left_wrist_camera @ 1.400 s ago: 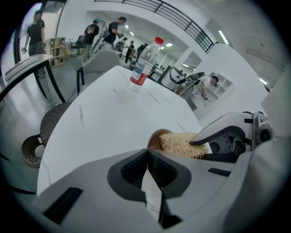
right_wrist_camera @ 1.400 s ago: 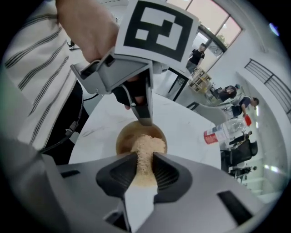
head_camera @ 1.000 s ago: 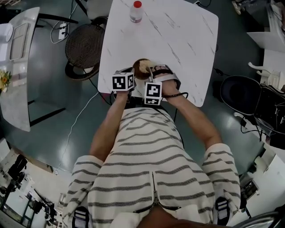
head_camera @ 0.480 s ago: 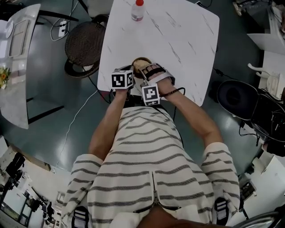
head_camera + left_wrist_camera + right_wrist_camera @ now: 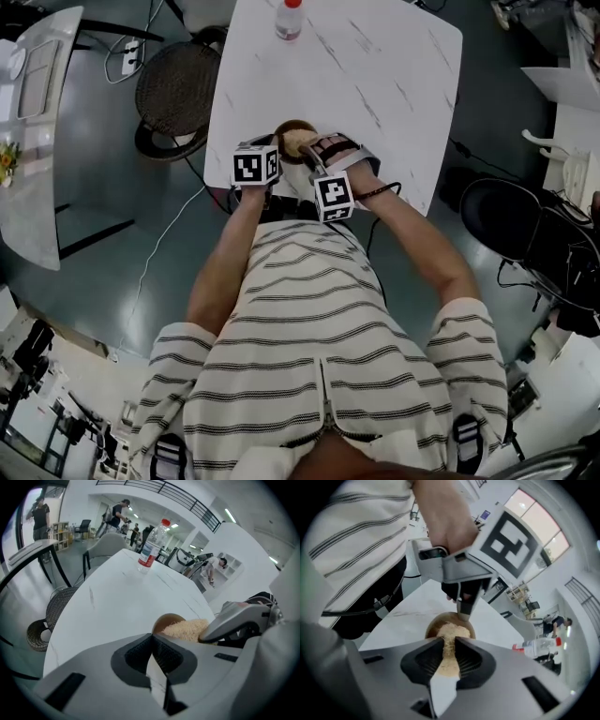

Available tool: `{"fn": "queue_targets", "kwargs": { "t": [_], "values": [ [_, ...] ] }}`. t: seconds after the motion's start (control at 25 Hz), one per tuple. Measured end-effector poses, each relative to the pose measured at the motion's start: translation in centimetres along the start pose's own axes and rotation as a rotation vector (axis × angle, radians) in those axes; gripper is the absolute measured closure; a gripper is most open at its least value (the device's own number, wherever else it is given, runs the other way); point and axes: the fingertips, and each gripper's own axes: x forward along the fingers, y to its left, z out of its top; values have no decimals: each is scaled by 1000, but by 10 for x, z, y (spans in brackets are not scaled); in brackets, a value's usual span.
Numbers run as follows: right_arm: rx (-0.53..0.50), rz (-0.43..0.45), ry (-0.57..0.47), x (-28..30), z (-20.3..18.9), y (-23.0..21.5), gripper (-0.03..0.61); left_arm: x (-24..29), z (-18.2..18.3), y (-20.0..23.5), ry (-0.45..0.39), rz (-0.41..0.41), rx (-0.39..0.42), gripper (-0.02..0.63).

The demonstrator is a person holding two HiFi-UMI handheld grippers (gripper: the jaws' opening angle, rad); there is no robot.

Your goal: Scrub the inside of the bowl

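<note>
A small brown bowl point(image 5: 293, 131) stands near the front edge of the white marble table point(image 5: 375, 84). My left gripper point(image 5: 269, 150) reaches it from the left and is shut on its rim; in the right gripper view its fingertips point(image 5: 465, 610) pinch the far rim of the bowl point(image 5: 433, 626). My right gripper point(image 5: 449, 645) is shut on a tan scrub pad point(image 5: 449, 632), which rests inside the bowl. In the left gripper view the pad point(image 5: 185, 630) fills the bowl point(image 5: 164, 619) just beyond my left gripper point(image 5: 152, 641).
A water bottle point(image 5: 289, 19) with a red cap stands at the table's far edge. A wicker chair point(image 5: 178, 89) sits left of the table, a black chair point(image 5: 506, 216) to the right. A grey table point(image 5: 37, 141) is at far left.
My right gripper has shifted a little left and then back right with the pad in the bowl. The left gripper has kept its hold on the rim.
</note>
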Motion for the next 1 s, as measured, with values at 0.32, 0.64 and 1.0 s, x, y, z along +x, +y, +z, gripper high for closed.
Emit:
{"fn": "queue_targets", "kwargs": {
  "t": [0.32, 0.64, 1.0],
  "values": [
    [286, 0, 3, 15, 0, -30, 500, -1, -1, -1, 2, -9, -24, 604],
    [316, 48, -48, 13, 17, -19, 502, -3, -3, 2, 1, 11, -26, 605],
    [470, 69, -100, 0, 1, -13, 502, -1, -5, 1, 5, 5, -20, 605]
  ]
}}
